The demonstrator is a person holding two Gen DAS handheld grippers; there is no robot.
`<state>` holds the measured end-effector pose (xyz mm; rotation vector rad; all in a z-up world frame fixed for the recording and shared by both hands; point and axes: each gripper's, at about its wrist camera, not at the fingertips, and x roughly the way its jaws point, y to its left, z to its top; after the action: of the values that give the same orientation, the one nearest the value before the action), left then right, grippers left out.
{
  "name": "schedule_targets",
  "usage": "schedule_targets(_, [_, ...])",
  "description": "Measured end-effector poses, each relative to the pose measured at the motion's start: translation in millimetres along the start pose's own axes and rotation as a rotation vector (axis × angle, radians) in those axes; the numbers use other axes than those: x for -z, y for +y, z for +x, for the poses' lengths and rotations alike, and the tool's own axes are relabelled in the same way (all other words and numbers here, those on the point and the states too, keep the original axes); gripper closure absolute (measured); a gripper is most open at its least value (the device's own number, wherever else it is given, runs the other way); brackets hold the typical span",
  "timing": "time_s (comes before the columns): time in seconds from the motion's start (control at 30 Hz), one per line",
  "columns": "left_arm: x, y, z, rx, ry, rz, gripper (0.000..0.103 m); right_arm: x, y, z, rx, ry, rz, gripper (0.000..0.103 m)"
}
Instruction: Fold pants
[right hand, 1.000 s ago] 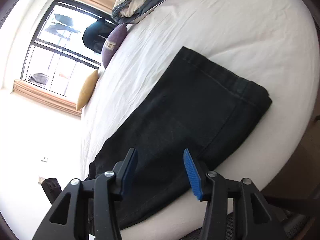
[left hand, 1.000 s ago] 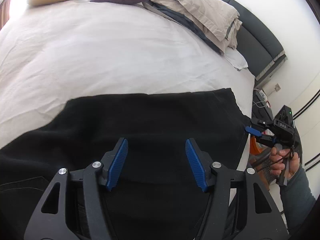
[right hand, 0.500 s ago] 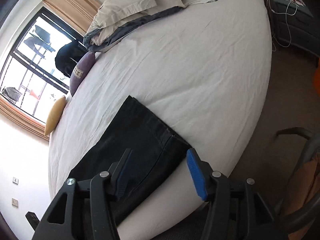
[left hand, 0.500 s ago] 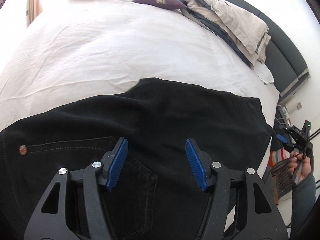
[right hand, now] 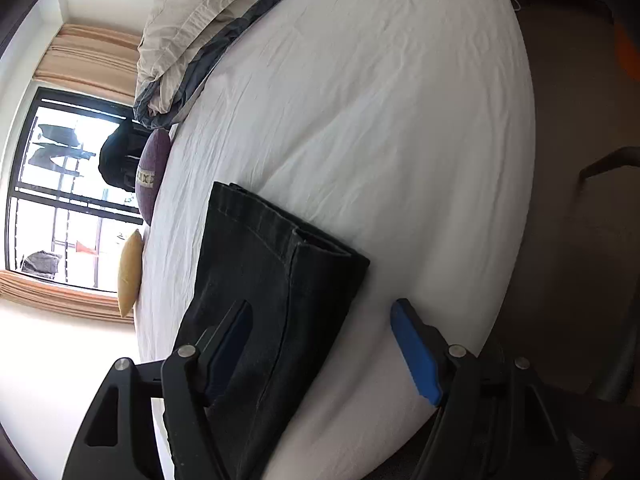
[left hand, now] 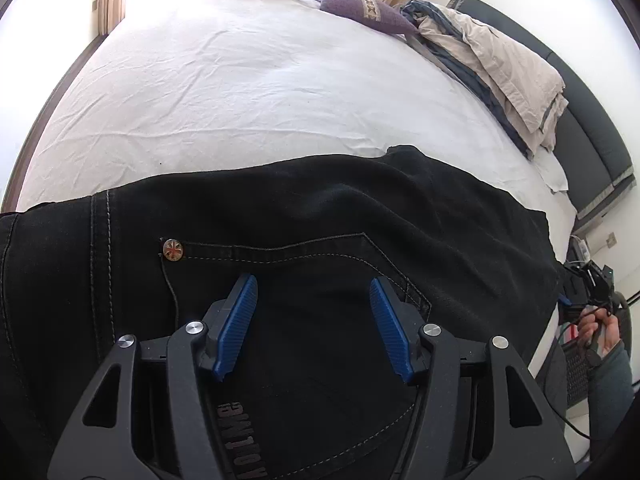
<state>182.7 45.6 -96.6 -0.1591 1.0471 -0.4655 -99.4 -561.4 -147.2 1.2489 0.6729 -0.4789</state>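
My left gripper (left hand: 312, 300) hung released above the black denim pants (left hand: 320, 216); my right gripper (right hand: 320, 320), just widened, straddled their hem ungrasped.

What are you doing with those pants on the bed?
A person is folding black denim pants laid across a white bed sheet. The left gripper hovers open over the back-pocket end. The right gripper, whose jaws have just been opening, sits over the leg hems. Neither one is gripping the fabric.
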Motion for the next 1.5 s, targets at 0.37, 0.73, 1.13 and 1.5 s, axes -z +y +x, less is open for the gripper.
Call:
schedule_targets(0.37, [-15.7,-98.5,20.4,0.09,0.028,0.165,0.045,2.7,22.3,2.0,0.018,-0.014,-0.042,0.04])
schedule_targets(0.73, [-3.6,-95.2,70.3,0.059,0.093,0.166,0.046,-5.1,8.3,10.3,-0.064,-0.04,0.045,0.05])
schedule_targets(1.13, [-1.5,-98.5,74.2,0.051,0.1,0.171,0.047,1.2,33.1,-1.7,-0.051,-0.121,-0.028,0.089])
schedule_targets(1.5, [-5.3,-86.9,73.9,0.093,0.087,0.118,0.047,236.1,243.2,31.6,-0.019,0.168,-1.218,0.09])
